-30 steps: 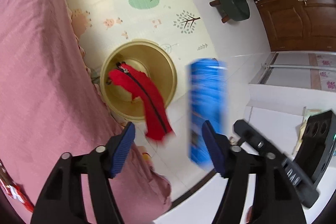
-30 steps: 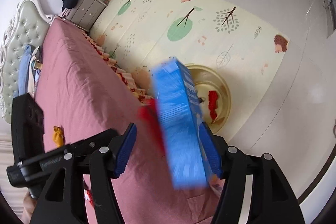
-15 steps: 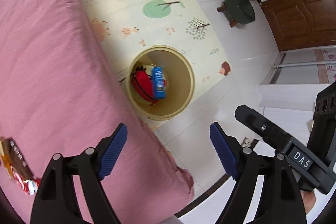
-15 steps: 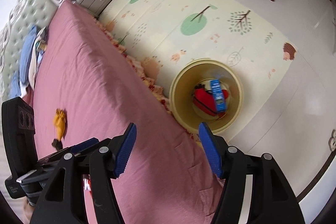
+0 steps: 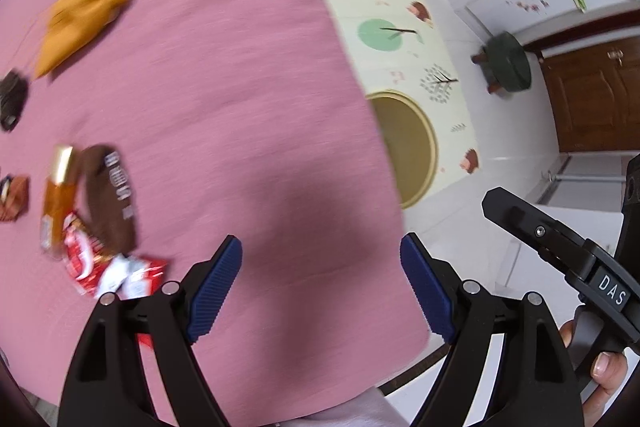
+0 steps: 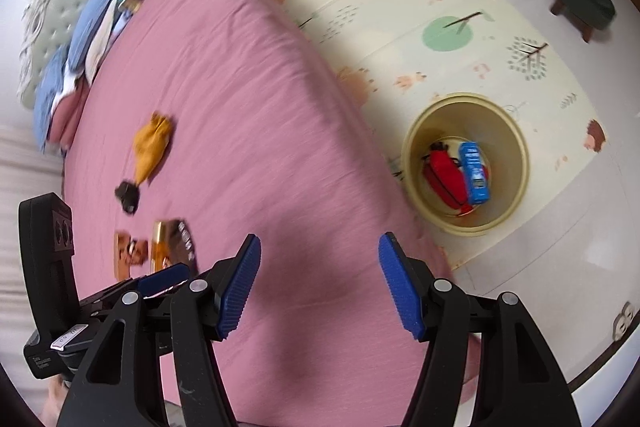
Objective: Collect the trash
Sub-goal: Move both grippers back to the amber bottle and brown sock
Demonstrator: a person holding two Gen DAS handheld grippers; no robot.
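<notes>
Both grippers hang over the pink bed. My left gripper is open with nothing between its fingers. Left of it lies a heap of wrappers: a brown one, a gold one and a red-and-white one. My right gripper is open too and holds nothing. The yellow bin stands on the floor beside the bed, with a red pouch and a blue box inside. In the left wrist view the bed edge hides part of the bin.
A mustard cloth bag, a small black item and a little brown wrapper lie farther up the bed. Blue bedding is piled at the headboard. A green stool, a patterned play mat and a wooden door lie beyond.
The red pouch and blue box have dropped from the grippers into the bin. Both grippers have swung from above the bin to over the bed, bringing the wrappers into view.
</notes>
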